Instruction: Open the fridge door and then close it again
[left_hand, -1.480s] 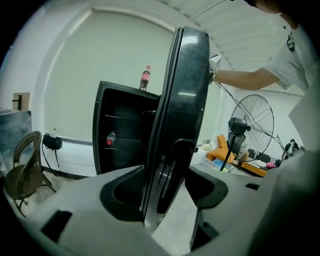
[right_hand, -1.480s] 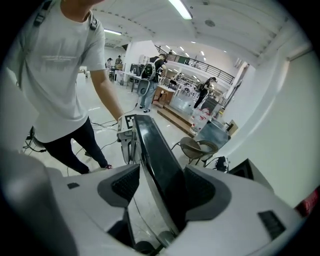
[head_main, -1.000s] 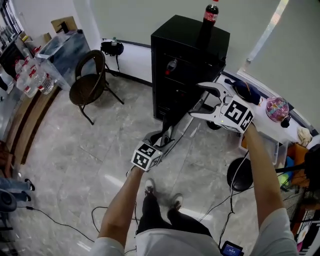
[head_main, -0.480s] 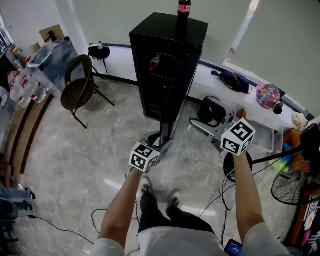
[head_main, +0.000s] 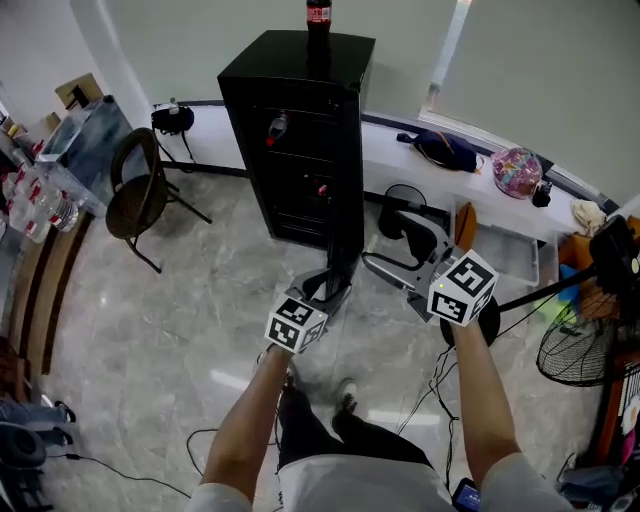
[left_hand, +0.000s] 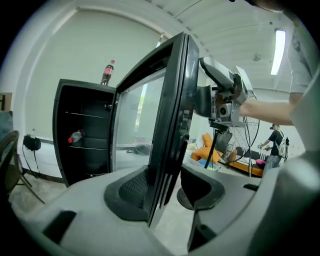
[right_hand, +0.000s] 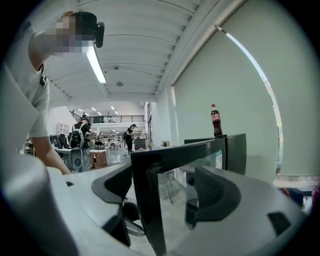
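Observation:
A black fridge (head_main: 300, 110) stands by the wall with its glass door (head_main: 345, 225) swung out towards me, edge on. My left gripper (head_main: 325, 290) grips the door's lower free edge. In the left gripper view the door (left_hand: 170, 100) runs between the pads, and the jaws have just been closing on it. My right gripper (head_main: 390, 245) hovers just right of the door with its jaws wide. In the right gripper view the door's black frame (right_hand: 147, 200) stands between its fingers (right_hand: 215, 192) with gaps beside it. A cola bottle (head_main: 318, 15) stands on top of the fridge.
A brown chair (head_main: 135, 195) stands left of the fridge. A white ledge (head_main: 400, 145) with bags runs behind it. A round black base (head_main: 470, 325) and a floor fan (head_main: 580, 345) are at the right. Cables (head_main: 210, 440) lie on the floor by my feet.
The door has swung further out with my left gripper on its edge. My right gripper has come down from the fridge front, rolled over, and now sits beside the door.

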